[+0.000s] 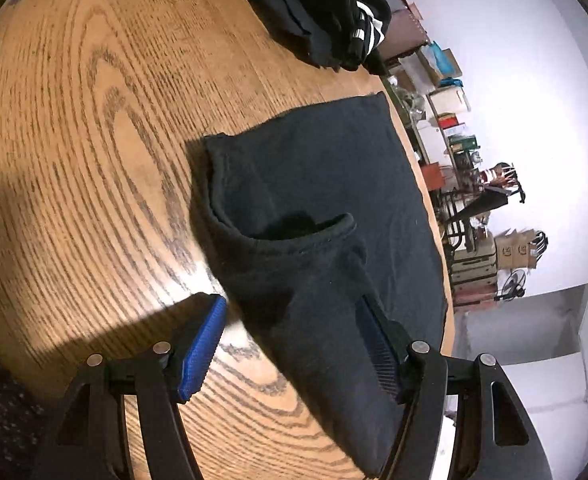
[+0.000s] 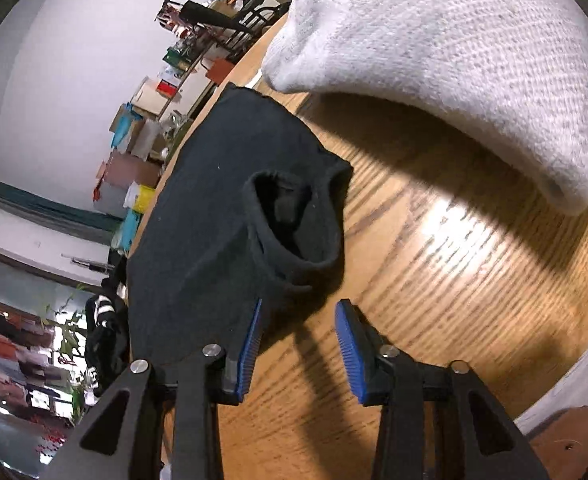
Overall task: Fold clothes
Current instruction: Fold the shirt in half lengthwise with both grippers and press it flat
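I am looking down on a round wooden table (image 1: 94,152) with bold oak grain, glossy enough to throw back a patch of light. A dark navy garment (image 1: 333,208) of soft, matte knit lies on it toward the table's rim; its ribbed opening (image 1: 294,236) stands up in a loose loop, and in the right wrist view that same cuff (image 2: 294,220) gapes like a small tube. The cloth reaches the table's curved edge, and past that edge the cluttered shelves (image 1: 453,140) of the room begin.

My left gripper (image 1: 294,344) has its jaws wide apart — a strip of the dark fabric runs down between them, lying against the right blue ribbed pad (image 1: 377,344), while the left pad (image 1: 202,348) sits clear over bare wood. Nothing is pinched.

My right gripper (image 2: 299,348) is also spread open. Its left pad (image 2: 250,352) is just at the hem of the dark garment, the other pad (image 2: 349,352) over bare wood, with a gap of table showing between them.

A white sock (image 2: 453,60), coarse-knit and curved like a crescent, arches above the table at the top of the right wrist view, casting a broad shadow. At the far side, a heap of black clothing with white stripes (image 1: 325,12) sits well apart from the navy piece. Between the two there is a wide stretch of bare wood.
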`<act>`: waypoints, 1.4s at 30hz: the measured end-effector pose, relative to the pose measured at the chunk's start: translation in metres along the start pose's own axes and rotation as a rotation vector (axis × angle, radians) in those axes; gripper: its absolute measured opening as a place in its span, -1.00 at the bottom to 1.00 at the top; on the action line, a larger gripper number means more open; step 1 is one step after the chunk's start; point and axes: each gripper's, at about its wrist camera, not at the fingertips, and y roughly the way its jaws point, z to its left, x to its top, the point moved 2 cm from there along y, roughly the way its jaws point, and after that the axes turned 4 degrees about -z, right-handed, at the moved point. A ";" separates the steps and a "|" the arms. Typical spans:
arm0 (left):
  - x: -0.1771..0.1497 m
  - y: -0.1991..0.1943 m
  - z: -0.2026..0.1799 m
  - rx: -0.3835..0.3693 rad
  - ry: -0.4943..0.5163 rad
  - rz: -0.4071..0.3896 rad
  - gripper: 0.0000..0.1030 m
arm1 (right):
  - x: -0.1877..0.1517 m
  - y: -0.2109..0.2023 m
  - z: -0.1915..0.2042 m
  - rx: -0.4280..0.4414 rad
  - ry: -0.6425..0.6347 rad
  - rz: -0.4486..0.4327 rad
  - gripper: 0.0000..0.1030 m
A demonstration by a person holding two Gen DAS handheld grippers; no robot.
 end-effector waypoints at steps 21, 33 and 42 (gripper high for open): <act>-0.058 0.013 -0.004 -0.191 -0.231 0.101 0.32 | 0.031 -0.018 0.051 0.159 -0.089 -0.049 -0.69; -0.034 0.017 -0.001 -0.094 -0.348 -0.118 -0.03 | 0.034 -0.014 0.043 0.165 0.022 -0.046 -0.69; -0.022 0.022 0.011 -0.024 -0.345 -0.081 -0.85 | 0.026 -0.015 0.030 0.104 0.068 -0.055 -0.69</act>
